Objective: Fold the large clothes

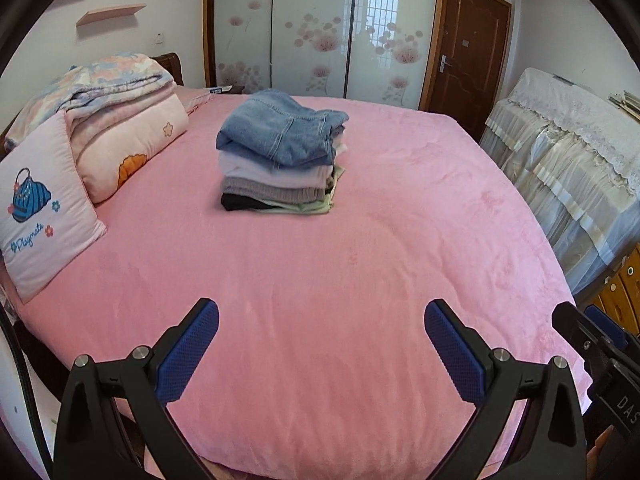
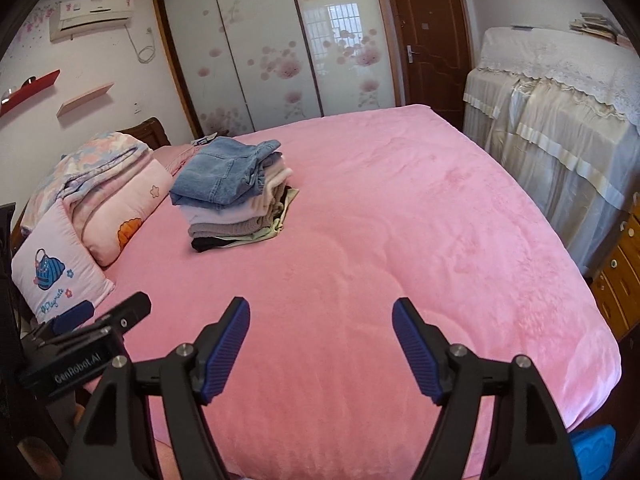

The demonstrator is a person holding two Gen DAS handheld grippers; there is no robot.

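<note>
A: Where's the laundry?

B: A stack of folded clothes (image 1: pixel 280 152) sits toward the head of the pink bed (image 1: pixel 360 280), near the pillow (image 1: pixel 40 216) and quilts (image 1: pixel 120 120), with denim on top.

A: Anything left to fold?

B: No loose garment shows on the bed, so the folding looks finished, or the next piece is out of view.

A: The grippers?

B: The left gripper (image 1: pixel 322 344) and right gripper (image 2: pixel 321 340) are both spread and empty over the bed's near edge.

Left claw (image 1: pixel 322 312) and right claw (image 2: pixel 321 310) — both spread wide, empty, tilted downward.
</note>
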